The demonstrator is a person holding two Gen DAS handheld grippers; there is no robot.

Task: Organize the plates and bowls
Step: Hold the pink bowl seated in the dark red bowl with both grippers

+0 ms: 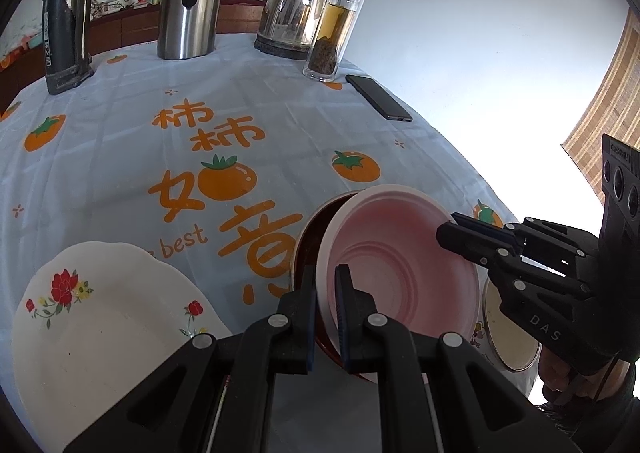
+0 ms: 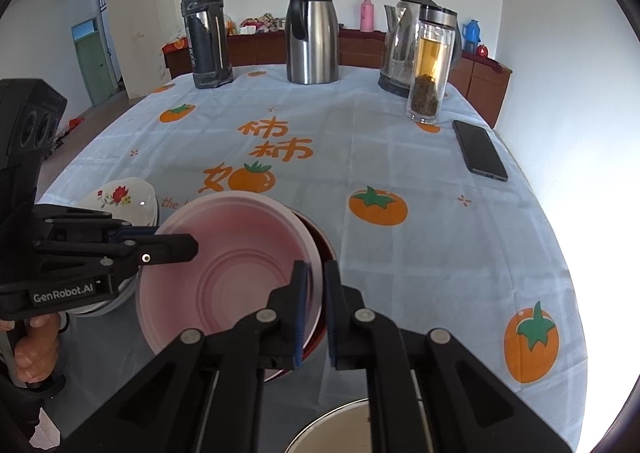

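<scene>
Now both tools, left & right, pinch pink bowl rim; mouth up, tilted.

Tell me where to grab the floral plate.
Take the floral plate by its scalloped rim, on the edge facing the left claw, one finger above and one below. It is shallow and wide, so only the thin rim fits between the fingers.
</scene>
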